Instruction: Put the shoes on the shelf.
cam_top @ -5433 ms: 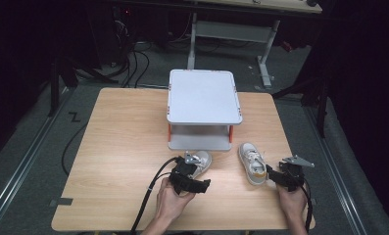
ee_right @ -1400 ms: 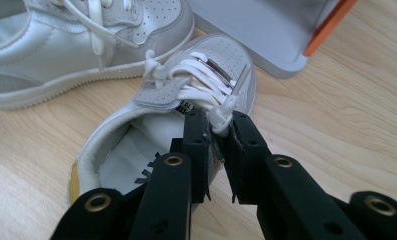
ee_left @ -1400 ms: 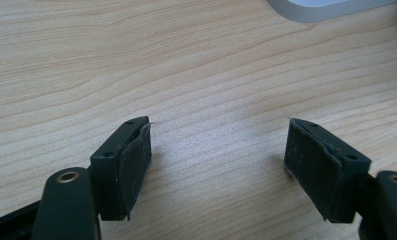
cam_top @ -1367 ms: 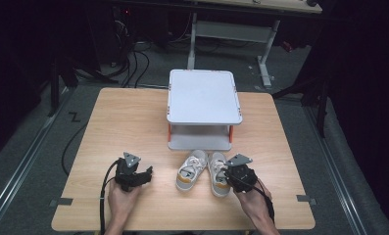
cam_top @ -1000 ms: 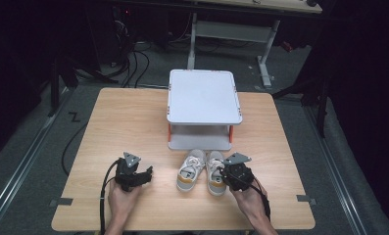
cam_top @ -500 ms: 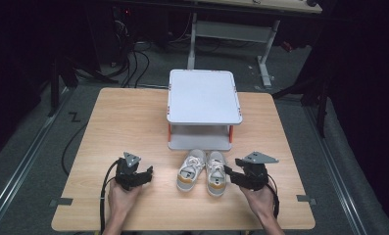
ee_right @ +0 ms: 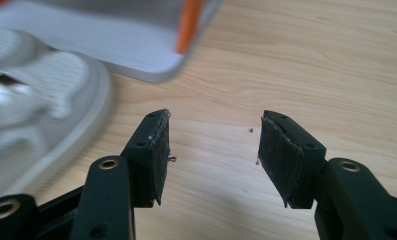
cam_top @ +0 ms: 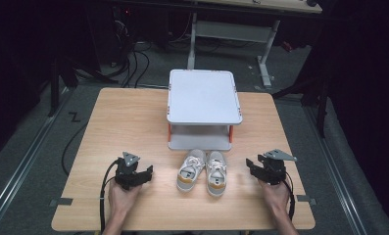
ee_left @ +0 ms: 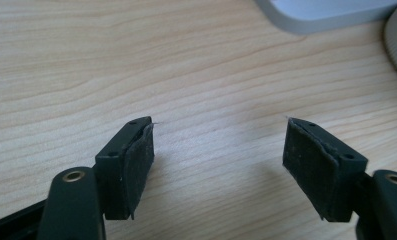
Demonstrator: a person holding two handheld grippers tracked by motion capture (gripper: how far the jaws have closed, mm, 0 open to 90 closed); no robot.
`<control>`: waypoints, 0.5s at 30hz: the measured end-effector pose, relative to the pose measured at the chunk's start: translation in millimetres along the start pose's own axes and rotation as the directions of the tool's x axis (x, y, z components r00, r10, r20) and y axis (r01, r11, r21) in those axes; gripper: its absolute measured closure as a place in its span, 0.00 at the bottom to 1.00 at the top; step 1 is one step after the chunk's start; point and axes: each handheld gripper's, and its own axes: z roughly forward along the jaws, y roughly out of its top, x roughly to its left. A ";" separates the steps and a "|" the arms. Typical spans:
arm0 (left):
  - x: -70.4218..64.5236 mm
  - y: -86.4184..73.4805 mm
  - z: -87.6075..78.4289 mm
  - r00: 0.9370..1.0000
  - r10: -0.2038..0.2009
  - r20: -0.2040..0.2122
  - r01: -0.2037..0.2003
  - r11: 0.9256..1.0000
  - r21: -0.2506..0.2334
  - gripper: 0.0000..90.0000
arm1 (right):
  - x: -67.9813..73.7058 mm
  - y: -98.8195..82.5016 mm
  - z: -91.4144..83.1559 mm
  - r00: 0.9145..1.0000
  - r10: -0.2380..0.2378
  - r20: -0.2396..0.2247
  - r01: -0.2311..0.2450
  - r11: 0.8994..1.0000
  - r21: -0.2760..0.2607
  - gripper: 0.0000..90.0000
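Pair of small white-and-tan sneakers point(cam_top: 202, 171) sits side by side in front of the grey two-tier rack point(cam_top: 204, 96). Right gripper point(cam_top: 260, 169) has just been opening, nothing between; left gripper point(cam_top: 142, 176) apart, empty. Placement looks finished; next, probably retreat.

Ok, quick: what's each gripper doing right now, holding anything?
Left gripper: open, empty, over bare table.
Right gripper: jaws have just been opening; open, nothing between them, beside the right shoe.

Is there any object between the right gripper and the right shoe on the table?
Nothing visible. Between the open right gripper and the right shoe lies bare table. The left shoe and the shelf stand aside.
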 end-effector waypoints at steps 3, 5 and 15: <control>-5.9 5.0 -7.8 0.999 -0.003 0.032 0.004 1.000 -0.028 0.32 | -12.6 -6.6 6.9 0.999 0.010 0.041 -0.011 1.000 0.015 0.51; -11.7 8.9 -14.1 0.999 0.013 0.049 -0.011 0.999 -0.044 0.32 | -19.9 -9.4 11.6 0.998 0.022 0.058 -0.024 0.999 0.038 0.51; -47.7 30.4 -39.5 0.982 0.080 0.169 -0.070 0.995 -0.066 0.33 | -29.5 -14.2 29.6 0.995 0.038 0.093 -0.043 0.998 0.055 0.51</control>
